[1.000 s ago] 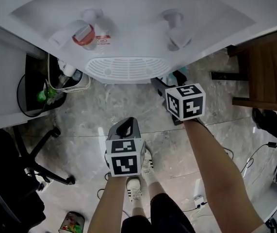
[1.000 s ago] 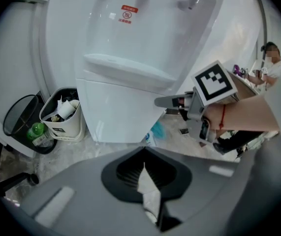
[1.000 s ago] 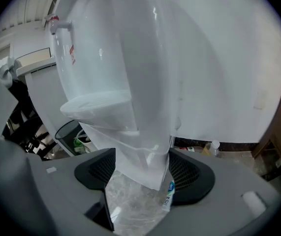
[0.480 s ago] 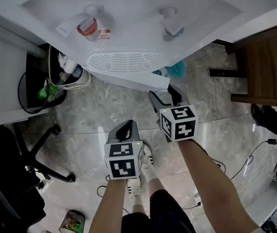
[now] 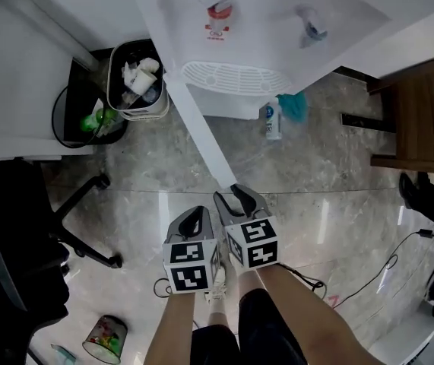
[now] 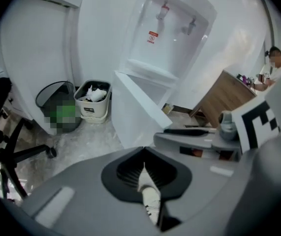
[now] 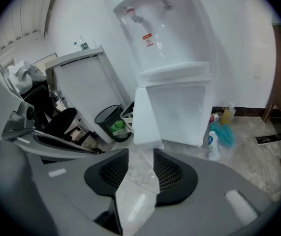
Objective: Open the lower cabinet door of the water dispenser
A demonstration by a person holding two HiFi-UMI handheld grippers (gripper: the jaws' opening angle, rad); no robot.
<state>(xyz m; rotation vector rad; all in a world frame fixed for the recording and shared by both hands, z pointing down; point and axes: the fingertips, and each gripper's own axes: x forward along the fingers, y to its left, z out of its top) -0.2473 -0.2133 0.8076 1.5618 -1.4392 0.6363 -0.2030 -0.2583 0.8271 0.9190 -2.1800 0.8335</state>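
I've swung the white lower cabinet door (image 5: 191, 124) wide: done. Right gripper (image 5: 236, 195) jaws closing empty, left gripper (image 5: 196, 215) jaws pressed together.

Grey marbled floor tiles (image 5: 148, 166) here, catching bright reflections, with a plain white wall (image 6: 96, 43) behind. On the left there's a black office chair (image 5: 19, 226) on castors, a black mesh bin (image 5: 80, 82) and a white bin (image 5: 142, 111) stuffed with paper (quite full). To the right stands a brown wooden unit (image 5: 422, 112), possibly a desk. Thin cables (image 5: 369, 277) trail across the tiles.
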